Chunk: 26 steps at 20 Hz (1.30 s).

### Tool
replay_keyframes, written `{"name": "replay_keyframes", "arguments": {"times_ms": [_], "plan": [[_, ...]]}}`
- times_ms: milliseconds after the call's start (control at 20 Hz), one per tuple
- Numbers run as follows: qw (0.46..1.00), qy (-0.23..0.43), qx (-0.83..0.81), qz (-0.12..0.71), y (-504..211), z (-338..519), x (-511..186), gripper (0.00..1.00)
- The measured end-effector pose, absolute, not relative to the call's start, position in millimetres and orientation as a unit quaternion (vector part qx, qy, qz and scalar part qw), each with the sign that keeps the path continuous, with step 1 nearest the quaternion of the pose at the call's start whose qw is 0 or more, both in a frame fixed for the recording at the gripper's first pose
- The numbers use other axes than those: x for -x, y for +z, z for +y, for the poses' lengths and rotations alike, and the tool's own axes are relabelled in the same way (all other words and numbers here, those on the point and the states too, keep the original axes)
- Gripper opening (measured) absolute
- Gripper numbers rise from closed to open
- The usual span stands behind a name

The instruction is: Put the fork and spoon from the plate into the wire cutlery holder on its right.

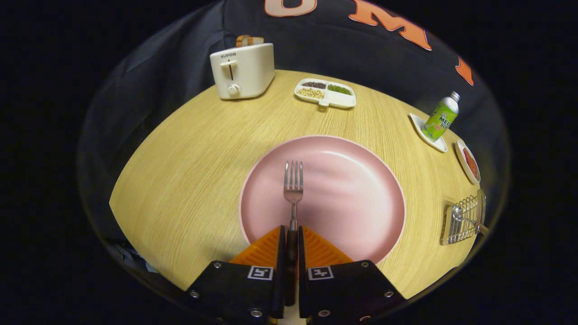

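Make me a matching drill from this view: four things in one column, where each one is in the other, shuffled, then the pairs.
Things:
1. fork
2. toaster
3. green bottle
4. wire cutlery holder

Places:
A. standing on a small white dish, beyond the holder
B. handle clamped between the fingers of the gripper, tines over the pink plate
C. on the table right of the plate, with a utensil in it
D. at the table's far side, bread sticking out of its top

Pairs: 1-B, 2-D, 3-A, 4-C
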<state>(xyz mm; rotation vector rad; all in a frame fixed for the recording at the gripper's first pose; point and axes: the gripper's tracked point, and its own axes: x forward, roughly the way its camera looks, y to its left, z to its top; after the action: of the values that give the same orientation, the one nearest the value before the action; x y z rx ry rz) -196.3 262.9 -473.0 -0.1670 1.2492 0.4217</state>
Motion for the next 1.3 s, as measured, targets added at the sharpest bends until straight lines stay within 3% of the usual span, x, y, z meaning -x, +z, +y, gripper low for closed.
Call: {"name": "replay_keyframes", "arguments": {"times_ms": [350, 600, 1300], "plan": [[0.769, 0.199, 0.022, 0.608, -471.6, 264.6, 200.5, 0.07], [0.8, 0.189, -0.021, 0.569, -445.9, 252.9, 184.2, 0.04], [0.868, 0.099, -0.045, 0.485, -347.3, 101.7, 122.0, 0.05]]}}
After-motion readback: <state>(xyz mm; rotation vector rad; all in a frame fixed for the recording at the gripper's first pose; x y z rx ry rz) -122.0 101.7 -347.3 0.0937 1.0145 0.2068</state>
